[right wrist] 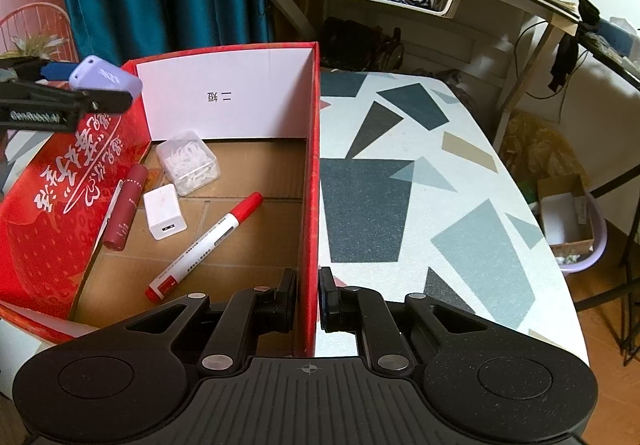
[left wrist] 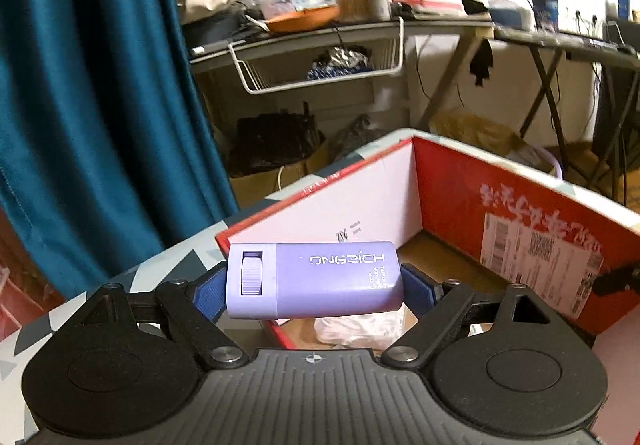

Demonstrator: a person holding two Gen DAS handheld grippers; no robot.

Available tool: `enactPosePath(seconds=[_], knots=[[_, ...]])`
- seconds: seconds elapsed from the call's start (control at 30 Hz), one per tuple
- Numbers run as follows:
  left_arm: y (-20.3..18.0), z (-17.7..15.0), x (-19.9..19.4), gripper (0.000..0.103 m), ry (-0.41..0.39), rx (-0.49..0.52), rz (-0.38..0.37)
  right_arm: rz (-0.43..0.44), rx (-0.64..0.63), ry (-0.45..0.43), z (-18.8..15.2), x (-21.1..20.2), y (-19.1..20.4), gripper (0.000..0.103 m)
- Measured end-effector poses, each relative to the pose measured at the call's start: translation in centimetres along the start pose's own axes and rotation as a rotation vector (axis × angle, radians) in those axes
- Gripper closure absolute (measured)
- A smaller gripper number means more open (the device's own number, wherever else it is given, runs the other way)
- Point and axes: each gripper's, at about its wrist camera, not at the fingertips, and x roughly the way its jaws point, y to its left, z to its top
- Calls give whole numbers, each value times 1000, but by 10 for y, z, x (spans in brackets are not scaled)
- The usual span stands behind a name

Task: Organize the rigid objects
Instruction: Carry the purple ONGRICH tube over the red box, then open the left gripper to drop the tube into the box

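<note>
My left gripper (left wrist: 314, 295) is shut on a lilac plastic case (left wrist: 314, 279) marked ONGRICH and holds it sideways over the corner of the red cardboard box (left wrist: 520, 213). In the right wrist view the case (right wrist: 106, 79) hangs above the box's far left rim (right wrist: 60, 173). My right gripper (right wrist: 308, 299) is shut on the box's right wall (right wrist: 310, 205), one finger inside and one outside. Inside the box lie a red-capped marker (right wrist: 206, 245), a white charger block (right wrist: 164, 211), a dark red tube (right wrist: 126, 207) and a clear box of white bits (right wrist: 188, 161).
The box stands on a table with a geometric patterned cloth (right wrist: 420, 185). A blue curtain (left wrist: 92, 85) hangs to the left. Behind is a cluttered desk with a wire basket (left wrist: 316, 61). A lilac bin with a carton (right wrist: 568, 221) sits on the floor at the right.
</note>
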Motion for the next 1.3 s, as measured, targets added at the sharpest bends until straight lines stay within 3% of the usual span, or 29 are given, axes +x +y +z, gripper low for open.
enactPosePath(seconds=[0.27, 0.4, 0.47, 0.77, 0.97, 1.07, 1.3], knots=[[1, -5, 1, 13, 6, 18, -44, -2, -3, 4, 1, 1, 1, 92], [18, -1, -1, 13, 11, -95, -130, -1, 0, 6, 1, 2, 1, 92], [26, -1, -3, 13, 16, -135, -139, -2, 0, 6, 2, 2, 1, 92], [67, -7, -24, 15, 1, -248, -6, 3, 9, 5, 1, 1, -1, 92], [118, -28, -21, 27, 71, -417, 128, 4, 15, 2, 0, 1, -1, 91], [131, -41, -17, 29, 95, -475, 159, 4, 14, 2, 0, 1, -1, 91], [135, -63, 3, 34, 196, -495, 178, 4, 14, 3, 0, 2, -2, 92]])
